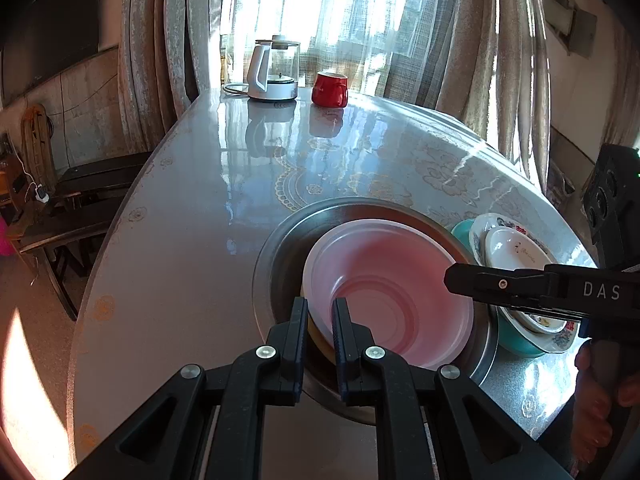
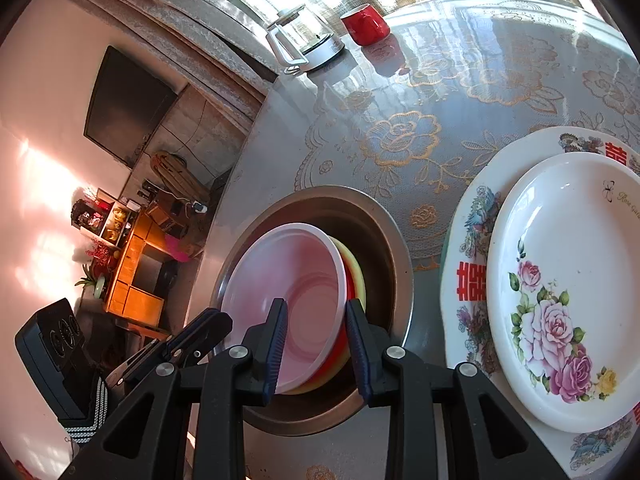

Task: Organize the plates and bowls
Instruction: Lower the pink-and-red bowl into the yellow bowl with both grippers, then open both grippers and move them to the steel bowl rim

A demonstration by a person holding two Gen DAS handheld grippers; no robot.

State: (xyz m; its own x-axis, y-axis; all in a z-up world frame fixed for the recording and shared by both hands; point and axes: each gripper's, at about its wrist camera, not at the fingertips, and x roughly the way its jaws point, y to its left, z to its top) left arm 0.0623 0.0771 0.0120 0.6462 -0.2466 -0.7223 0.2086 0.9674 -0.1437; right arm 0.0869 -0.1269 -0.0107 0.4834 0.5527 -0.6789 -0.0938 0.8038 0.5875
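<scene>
- On a glossy table [image 1: 192,208], grey cloth with gold flower print, sunlight glaring off it.
- Far end: one glass kettle [image 1: 274,70] with a white handle, and one red mug [image 1: 329,89] just to its right, well apart from the dishes.
- Beyond them, sheer curtains [image 1: 320,12] over a bright window; heavier drapes hang either side.
- Left of the table: a dark bench [image 1: 76,200], and in the right wrist view a dark screen [image 2: 128,108] on the wall and one wooden cabinet [image 2: 136,276] with clutter on top.
- Near side: one steel basin [image 2: 384,240] on the table, holding nested bowls. Three show by colour: a pink bowl [image 1: 392,280] on top, a red bowl [image 2: 340,356] and a yellow bowl [image 2: 356,272] under it.
- Right of the basin, just beside it: a stack with one small rose plate [image 2: 560,280] on one large bird-pattern plate [image 2: 472,248], over a teal dish [image 1: 516,342] at the bottom.
- Left gripper [image 1: 320,312] is clamped on the near rim of the pink bowl, fingers nearly together.
- Right gripper [image 2: 316,312] straddles the bowl rims at the right side, jaws parted; I can't tell whether the pads press.
- A hand [image 1: 596,400] holds that gripper, near right.
</scene>
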